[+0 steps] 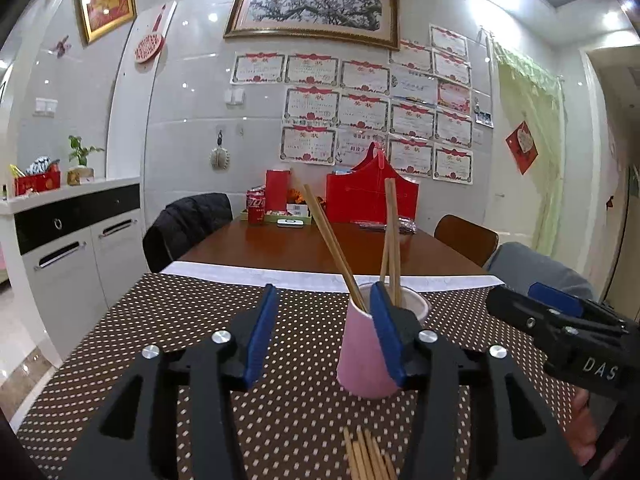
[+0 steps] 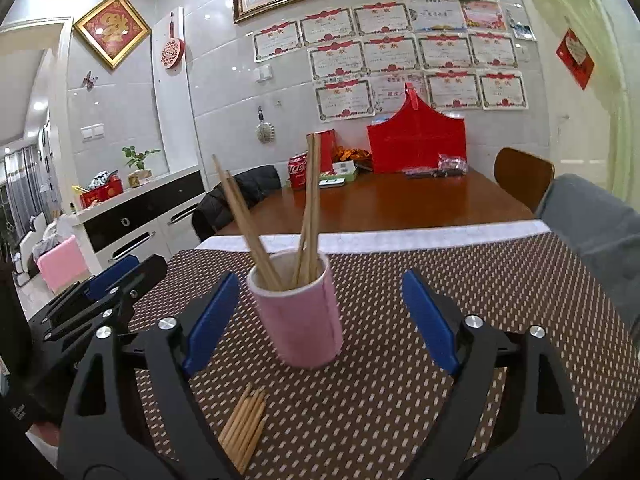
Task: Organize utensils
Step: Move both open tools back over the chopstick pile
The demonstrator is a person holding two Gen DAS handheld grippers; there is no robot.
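1. Dotted desk mat (image 2: 440,280) carries a pink cup (image 2: 298,320) ahead of the released right gripper (image 2: 320,322), holding 4 chopsticks (image 2: 244,216).
2. Loose chopsticks (image 2: 244,424) lie below it, unsorted.
3. Left gripper (image 1: 322,334) is released, cup beside its right pad.

Brown place mat with white dots (image 2: 460,280) on a reddish wooden table (image 2: 400,200). At the far end: red soda can (image 2: 297,175), red paper gift bag (image 2: 416,142). Dark jacket over chair (image 1: 188,220). White cabinet, black drawer (image 1: 76,216). Gold-framed blossom painting (image 1: 312,4); paper certificates (image 1: 360,108) on tiled wall.
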